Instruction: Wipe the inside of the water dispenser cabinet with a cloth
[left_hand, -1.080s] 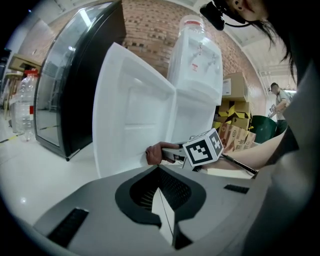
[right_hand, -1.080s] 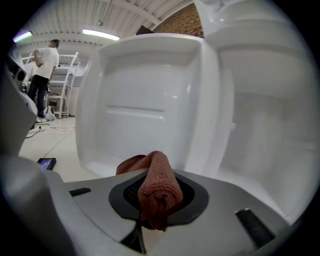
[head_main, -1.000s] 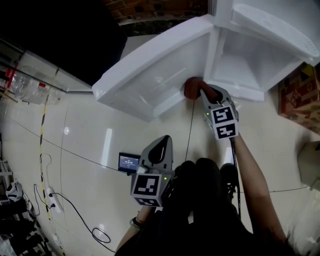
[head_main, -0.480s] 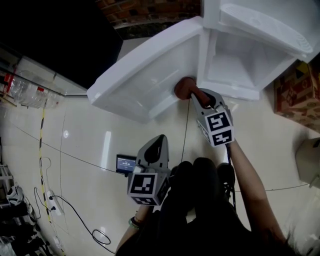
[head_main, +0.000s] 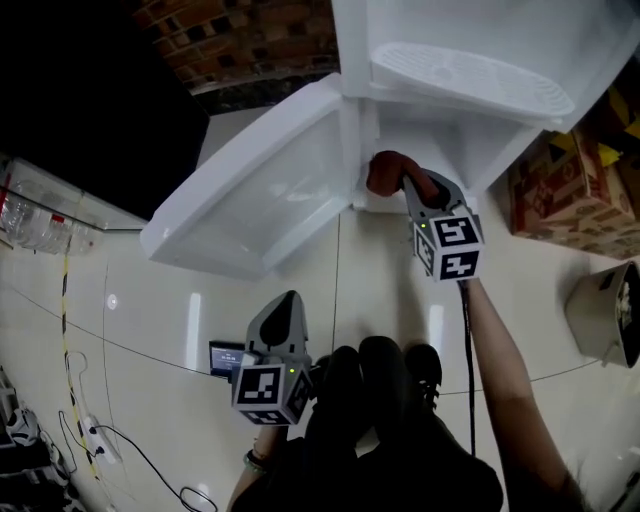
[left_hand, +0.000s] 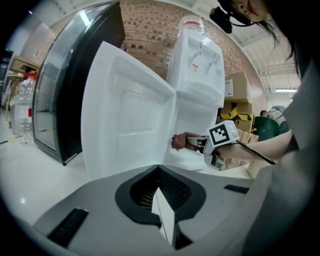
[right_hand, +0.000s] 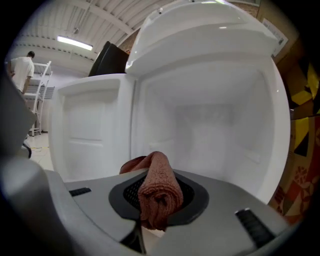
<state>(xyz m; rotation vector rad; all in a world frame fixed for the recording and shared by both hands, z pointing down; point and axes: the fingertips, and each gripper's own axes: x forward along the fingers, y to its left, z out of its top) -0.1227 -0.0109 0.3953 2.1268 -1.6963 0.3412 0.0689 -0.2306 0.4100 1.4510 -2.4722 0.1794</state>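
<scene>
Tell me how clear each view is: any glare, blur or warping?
Head view: glare streaks on the floor, top left black. Left gripper view: fisheye bows the door, sharp enough. Right gripper view: cloth crisp, cabinet back washed out.

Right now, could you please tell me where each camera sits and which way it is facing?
Head view: on the person's head, looking steeply down at the open cabinet door; shows left gripper, right gripper, right forearm, legs.
Left gripper view: on the left gripper, facing the water dispenser along shut jaws; the right forearm shows.
Right gripper view: on the right gripper, facing into the cabinet, cloth clamped; no body shows.
Shared: all three show the cloth and cabinet door.
</scene>
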